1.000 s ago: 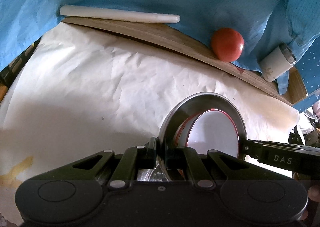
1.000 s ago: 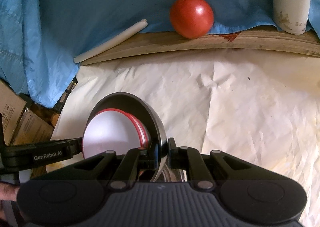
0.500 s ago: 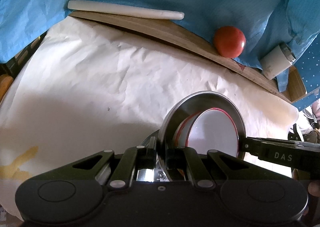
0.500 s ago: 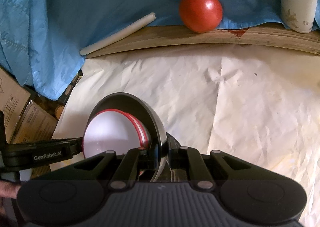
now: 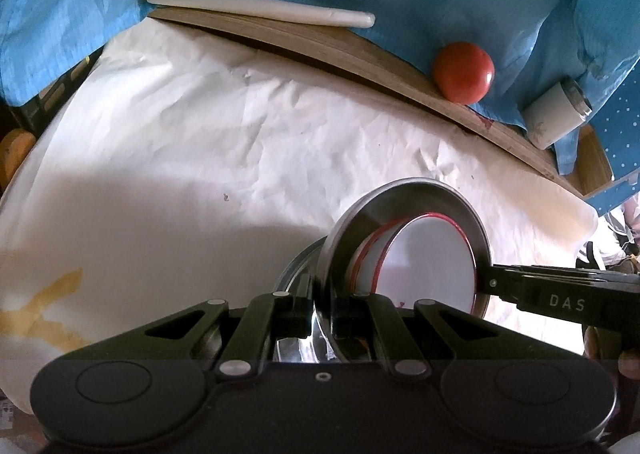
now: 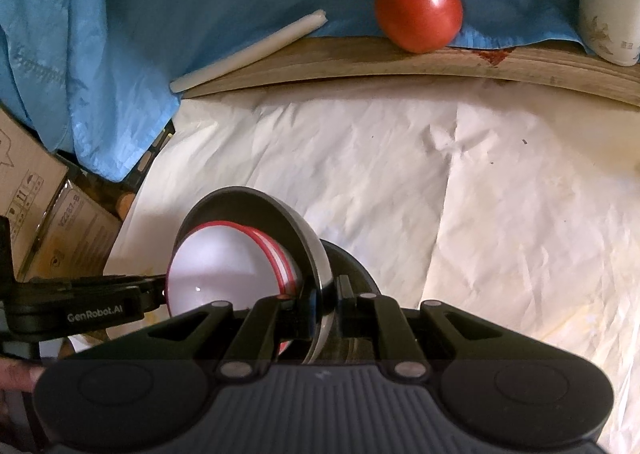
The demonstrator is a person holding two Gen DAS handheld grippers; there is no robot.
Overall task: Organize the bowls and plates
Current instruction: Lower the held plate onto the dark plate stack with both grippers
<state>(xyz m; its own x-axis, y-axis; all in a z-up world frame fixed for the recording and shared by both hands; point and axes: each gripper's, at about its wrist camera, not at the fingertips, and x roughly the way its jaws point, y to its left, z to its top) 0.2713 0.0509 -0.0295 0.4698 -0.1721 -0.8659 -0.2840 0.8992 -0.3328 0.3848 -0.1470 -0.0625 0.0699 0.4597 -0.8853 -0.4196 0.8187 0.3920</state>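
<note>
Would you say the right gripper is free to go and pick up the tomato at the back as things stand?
Probably not: the right gripper is shut on the steel bowl rim, shared with the left gripper. The path to the tomato looks clear.

Right tongs (image 6: 322,304) clamp the steel bowl (image 6: 308,250) rim; white bowls (image 6: 224,270) nest inside.

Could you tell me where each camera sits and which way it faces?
Left wrist: on the left gripper, looking down its fingers at the steel bowl rim; the right gripper enters at right.
Right wrist: on the right gripper, looking down at the opposite rim; the left gripper enters at left.
Shared: bowl, tomato, white paper.
</note>
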